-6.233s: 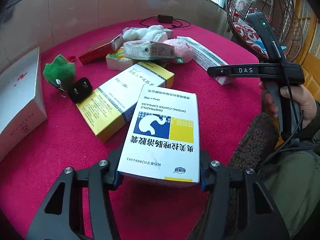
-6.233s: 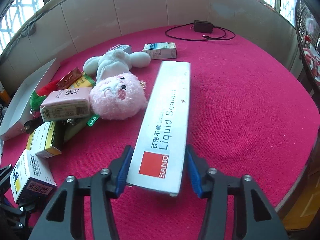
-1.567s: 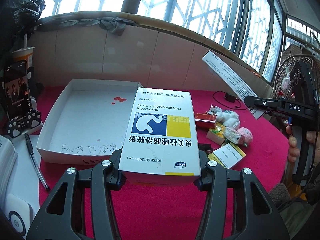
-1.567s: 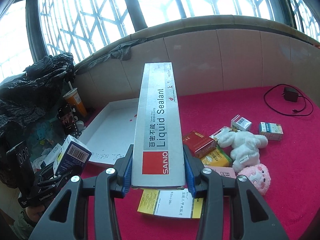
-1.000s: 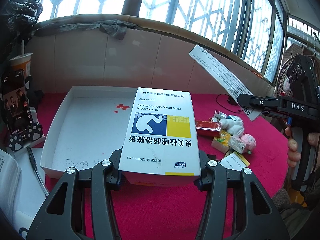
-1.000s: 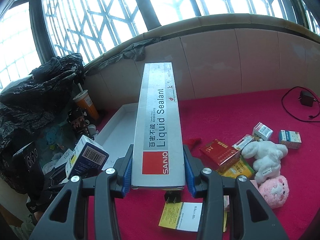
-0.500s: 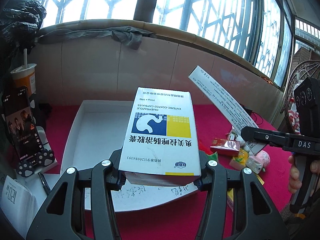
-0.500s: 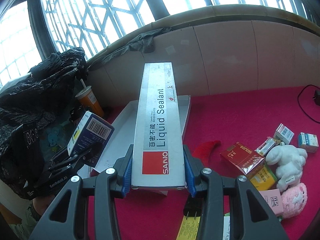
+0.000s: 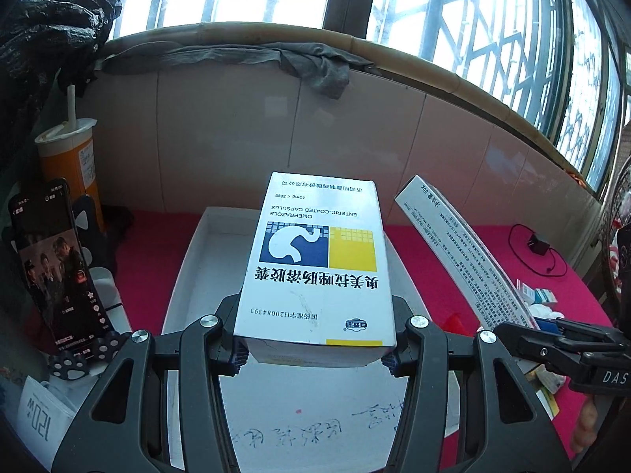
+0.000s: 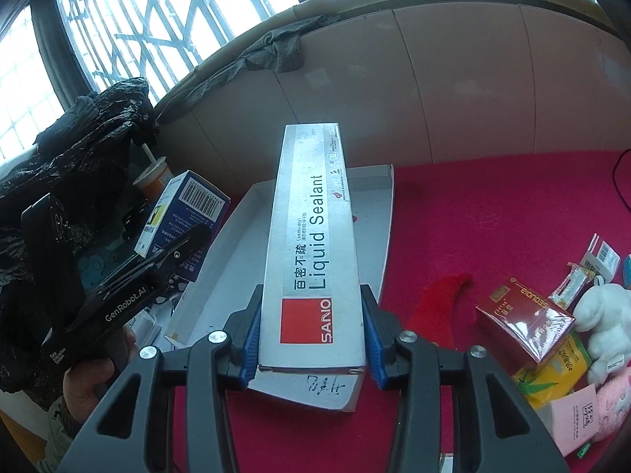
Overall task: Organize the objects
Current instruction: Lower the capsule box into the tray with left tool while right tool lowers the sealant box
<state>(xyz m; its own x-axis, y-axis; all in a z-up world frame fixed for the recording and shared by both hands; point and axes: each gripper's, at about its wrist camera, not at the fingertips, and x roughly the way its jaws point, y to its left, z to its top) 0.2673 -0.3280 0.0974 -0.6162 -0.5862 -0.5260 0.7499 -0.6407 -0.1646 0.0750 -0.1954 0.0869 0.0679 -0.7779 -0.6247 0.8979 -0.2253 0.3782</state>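
Note:
My left gripper [image 9: 315, 352] is shut on a white omeprazole capsule box [image 9: 315, 268] with a blue and yellow panel, held above the near end of a shallow white cardboard tray [image 9: 189, 287]. My right gripper [image 10: 311, 343] is shut on a long grey liquid sealant box [image 10: 313, 244], which hangs over the same tray [image 10: 374, 244]. In the left wrist view the sealant box [image 9: 461, 244] slants up at the right. In the right wrist view the capsule box [image 10: 185, 209] shows at the left, clamped in the other gripper.
On the red cloth [image 10: 493, 216] lie a red carton [image 10: 524, 319], a yellow-green packet [image 10: 552, 370], a white plush [image 10: 603, 315], a pink box [image 10: 572, 418] and a red felt piece [image 10: 437, 299]. A phone on a stand [image 9: 55, 268], an orange cup [image 9: 69, 157] and a black bag [image 10: 79, 149] stand left of the tray.
Both grippers have travelled left with their boxes and now hang over the white tray, which fills more of both views. The pile of loose items has slid to the right edge.

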